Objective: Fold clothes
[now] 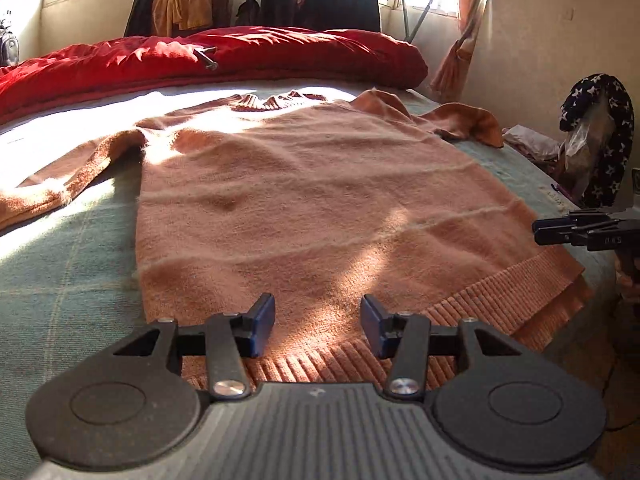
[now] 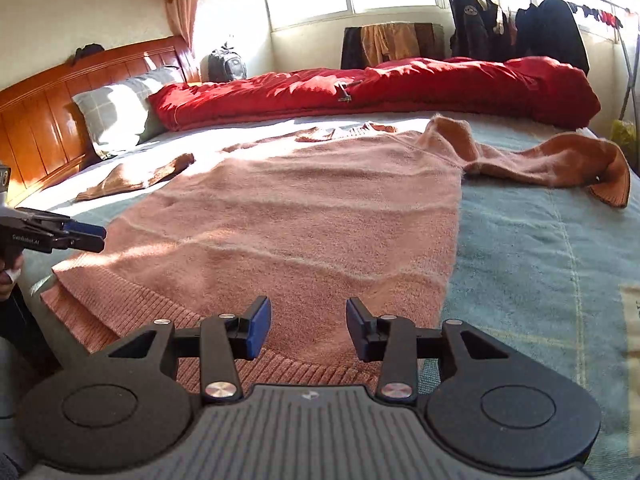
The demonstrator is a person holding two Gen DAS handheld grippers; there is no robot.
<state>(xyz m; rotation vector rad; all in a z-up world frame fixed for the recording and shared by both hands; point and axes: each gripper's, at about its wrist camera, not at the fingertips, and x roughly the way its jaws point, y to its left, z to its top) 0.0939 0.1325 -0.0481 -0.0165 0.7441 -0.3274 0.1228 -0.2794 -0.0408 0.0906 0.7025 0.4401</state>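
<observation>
Orange sweater (image 1: 304, 184) lies spread flat, front down or up I can't tell, on the bed (image 1: 68, 280), hem toward the person, collar toward the window. Both sleeves are out to the sides; the right one (image 2: 560, 164) is crumpled and partly turned back at the cuff.

Left tool (image 1: 318, 326) hovers over the ribbed hem (image 1: 500, 292), jaws apart, nothing between them. Right tool (image 2: 308, 328) is the same over its end of the hem: released, empty. No earlier picture to compare, so that's all on the jaws.

Step, as I judge it: garment is laid out, first fold not yet started. Next move likely needs a grip on a sleeve or a side edge, then carrying it across the body. The knit looks fluffy and soft, so a shallow pinch may slip or drag only the top layer; the bunched right sleeve probably wants straightening first.

Surface: pale green checked bedspread, strong sun patches and shadows. A red duvet (image 2: 400, 88) is rolled along the far side, with a pillow (image 2: 116, 112) and wooden headboard (image 2: 44, 120) at one end. Beyond it, a clothes rack (image 2: 540, 24) with dark jackets stands by the window.
</observation>
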